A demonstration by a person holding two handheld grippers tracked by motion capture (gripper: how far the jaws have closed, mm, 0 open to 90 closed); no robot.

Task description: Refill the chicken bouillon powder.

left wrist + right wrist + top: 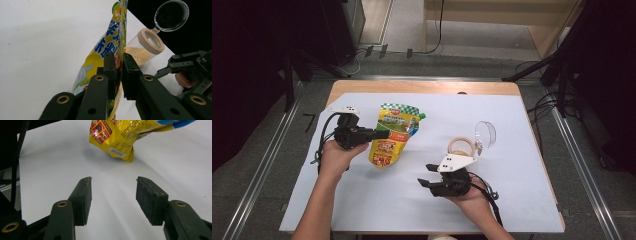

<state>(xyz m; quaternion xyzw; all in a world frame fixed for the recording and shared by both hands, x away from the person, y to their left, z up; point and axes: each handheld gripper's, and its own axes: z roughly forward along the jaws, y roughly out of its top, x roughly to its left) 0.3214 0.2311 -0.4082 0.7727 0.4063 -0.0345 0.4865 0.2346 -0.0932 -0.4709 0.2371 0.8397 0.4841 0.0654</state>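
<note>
A person sits at a desk covered by a white sheet [362, 200], a two-jaw gripper in each hand. The left gripper [379, 134] reaches in from the desk's left edge and pinches the side of a yellow and green printed plastic pouch with a spout [393, 135]. In the left gripper view its black jaws stand nearly together with the pouch's thin edge between them, though a slight gap shows on one side, so the hold looks light. The pouch sits left of the desk's middle, its lower end resting on the sheet, its upper end raised and leaning toward the far edge.

The right gripper [428, 181] hovers near the front edge, right of middle, its jaws half open and holding nothing.

Just beyond it stands a clear plastic jar with a beige rim and a hinged clear lid swung open [468, 145], a pale crumbly filling inside.

This looks like the step of bringing the pouch toward the open jar. The next move probably calls for a firmer hold, then carrying the pouch across to the jar's mouth.
</note>
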